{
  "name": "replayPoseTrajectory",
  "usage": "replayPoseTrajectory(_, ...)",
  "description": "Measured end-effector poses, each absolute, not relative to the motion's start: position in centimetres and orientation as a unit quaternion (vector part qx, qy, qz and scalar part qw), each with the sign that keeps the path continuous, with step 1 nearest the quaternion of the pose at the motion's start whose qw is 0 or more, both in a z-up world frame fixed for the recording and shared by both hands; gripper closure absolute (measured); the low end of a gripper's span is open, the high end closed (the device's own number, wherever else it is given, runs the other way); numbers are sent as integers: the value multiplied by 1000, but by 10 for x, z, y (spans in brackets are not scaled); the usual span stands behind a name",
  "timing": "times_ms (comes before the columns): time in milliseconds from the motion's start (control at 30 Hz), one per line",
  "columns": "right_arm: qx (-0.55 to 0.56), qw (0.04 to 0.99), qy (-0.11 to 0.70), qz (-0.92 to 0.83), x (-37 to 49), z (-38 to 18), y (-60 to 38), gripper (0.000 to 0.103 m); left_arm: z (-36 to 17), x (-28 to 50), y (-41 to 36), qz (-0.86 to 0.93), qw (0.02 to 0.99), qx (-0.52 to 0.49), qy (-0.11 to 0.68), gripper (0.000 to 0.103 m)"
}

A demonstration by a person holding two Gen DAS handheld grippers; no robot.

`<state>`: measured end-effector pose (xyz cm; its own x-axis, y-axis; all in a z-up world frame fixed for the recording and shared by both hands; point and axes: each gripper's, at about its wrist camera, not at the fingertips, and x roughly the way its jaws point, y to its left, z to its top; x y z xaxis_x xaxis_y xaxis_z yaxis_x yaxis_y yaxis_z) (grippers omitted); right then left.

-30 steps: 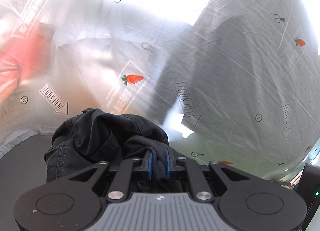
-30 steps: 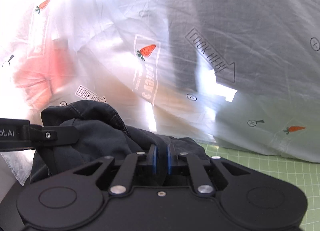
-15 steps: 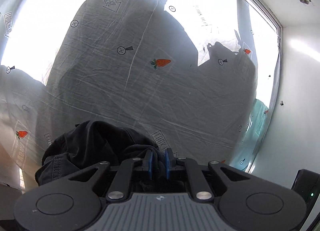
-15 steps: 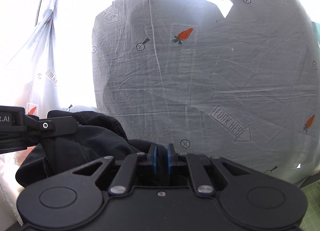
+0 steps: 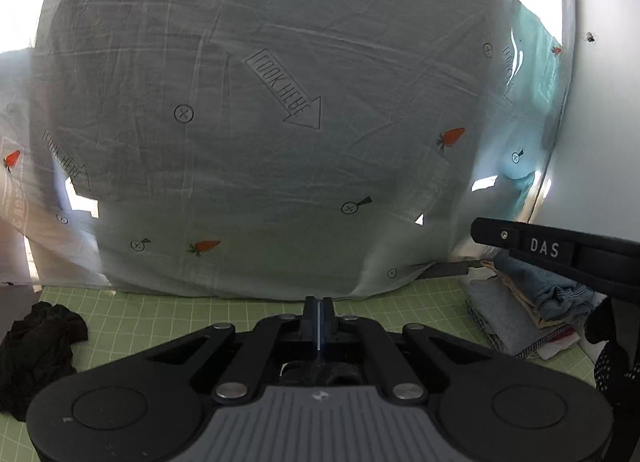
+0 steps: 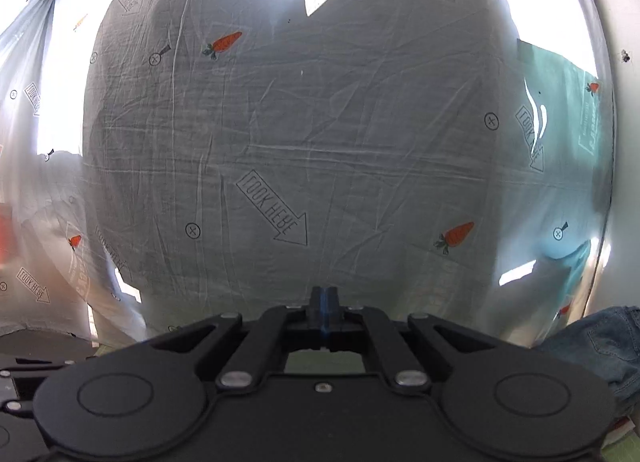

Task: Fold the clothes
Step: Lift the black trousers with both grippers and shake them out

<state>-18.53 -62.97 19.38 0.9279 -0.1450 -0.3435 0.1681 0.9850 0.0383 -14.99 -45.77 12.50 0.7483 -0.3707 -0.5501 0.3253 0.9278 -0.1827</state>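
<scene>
Both claws have changed: the left claw and right claw, which pinched the dark garment half a second ago, now have their jaws pressed together on nothing. That garment lies crumpled on the green desk, left of the left claw. Folded clothes (a stack) sit at right, before the printed curtain.

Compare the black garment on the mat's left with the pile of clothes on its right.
The black garment is one crumpled heap; the pile of clothes holds several pieces, layered flat. The garment is all black; the pile mixes grey, beige and blue denim. The garment looks unfolded, the pile folded. Both rest on the green grid mat.
</scene>
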Motion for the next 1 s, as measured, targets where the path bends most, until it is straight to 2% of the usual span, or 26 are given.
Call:
replayPoseTrajectory(100, 77, 960, 253, -94, -186, 130, -651, 103, 73, -140, -430, -141, 908, -60, 390, 102)
replayPoseTrajectory(267, 121, 929, 331, -112, -207, 64, -670, 102, 22, -157, -395, -109, 875, -98, 460, 102)
replayPoseTrajectory(333, 127, 921, 349, -117, -211, 51, -675, 99, 12, -162, -391, -104, 868, -100, 474, 99)
replayPoseTrajectory(400, 137, 916, 358, -121, -213, 43, -680, 96, 7, -164, -392, -105, 866, -91, 481, 91)
replayPoseTrajectory(467, 145, 911, 364, -131, -214, 35, -684, 83, 4, -165, -395, -109, 864, -79, 485, 84)
replayPoseTrajectory(500, 149, 909, 365, -136, -215, 32, -685, 66, 3, -165, -398, -113, 864, -72, 486, 82)
replayPoseTrajectory(533, 153, 907, 365, -142, -216, 29, -687, 45, 3, -165, -401, -119, 863, -66, 487, 81)
replayPoseTrajectory(600, 155, 903, 369, -156, -217, 21, -691, 26, 0, -161, -404, -124, 861, -59, 490, 71)
replayPoseTrajectory(633, 158, 900, 373, -162, -219, 16, -695, 18, -2, -158, -406, -126, 860, -58, 491, 69)
replayPoseTrajectory(767, 173, 886, 388, -188, -226, -3, -710, 7, -5, -143, -409, -143, 856, -53, 494, 63)
replayPoseTrajectory(900, 190, 872, 391, -225, -232, -14, -725, 3, -7, -121, -421, -180, 852, -29, 490, 46)
replayPoseTrajectory(1000, 198, 862, 392, -253, -233, -21, -734, 3, -15, -97, -442, -211, 845, 9, 491, 44)
